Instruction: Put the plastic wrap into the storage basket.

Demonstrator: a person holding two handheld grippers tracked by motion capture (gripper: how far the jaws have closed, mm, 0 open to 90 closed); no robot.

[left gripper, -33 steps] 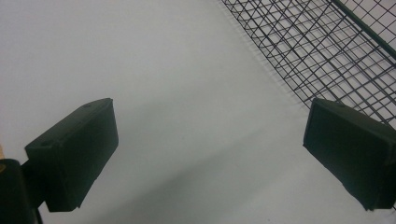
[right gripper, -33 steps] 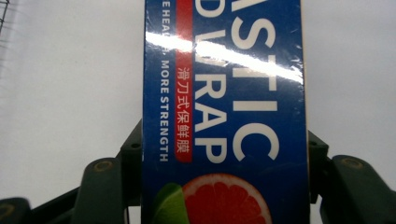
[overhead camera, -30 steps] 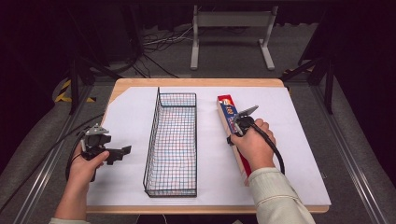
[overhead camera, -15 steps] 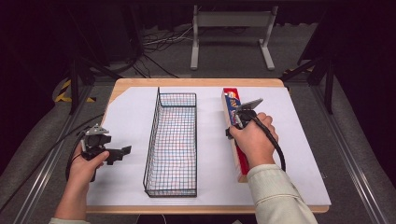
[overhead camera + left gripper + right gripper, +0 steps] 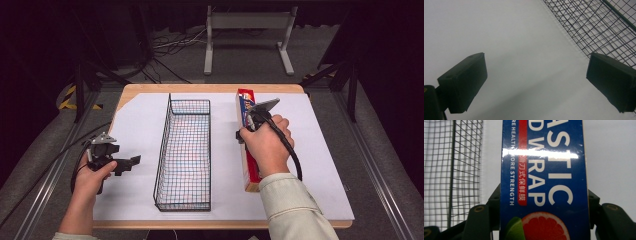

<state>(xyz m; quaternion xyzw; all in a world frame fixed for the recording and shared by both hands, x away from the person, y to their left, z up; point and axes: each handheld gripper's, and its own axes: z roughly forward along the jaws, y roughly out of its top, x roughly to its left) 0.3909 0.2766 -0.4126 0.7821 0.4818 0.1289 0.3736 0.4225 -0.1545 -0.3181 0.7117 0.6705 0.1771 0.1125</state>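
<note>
The desk [image 5: 320, 200], a wooden top under a white sheet, takes up the middle of the high view. On it, left of centre, stands a long black wire basket [image 5: 184, 155], empty as far as I can see. Just right of centre lies the plastic wrap box [image 5: 246, 107], long and narrow, blue and red, running from the upper middle of the frame down toward the lower edge and set a little apart from the basket (roughly parallel to it).

The right tool [image 5: 250, 125] sits over the box's upper half. In the right gripper view its jaws flank the box [image 5: 544, 180] on both long sides and look pressed to it, so I judge it closed on the box.

The left tool [image 5: 131, 161] rests at lower left, jaws wide apart over bare white sheet, holding nothing.

The grip is well off the box's middle; if lifted, the long lower end could sag or swivel between the jaws, and it might catch the basket's rim on the way over.
</note>
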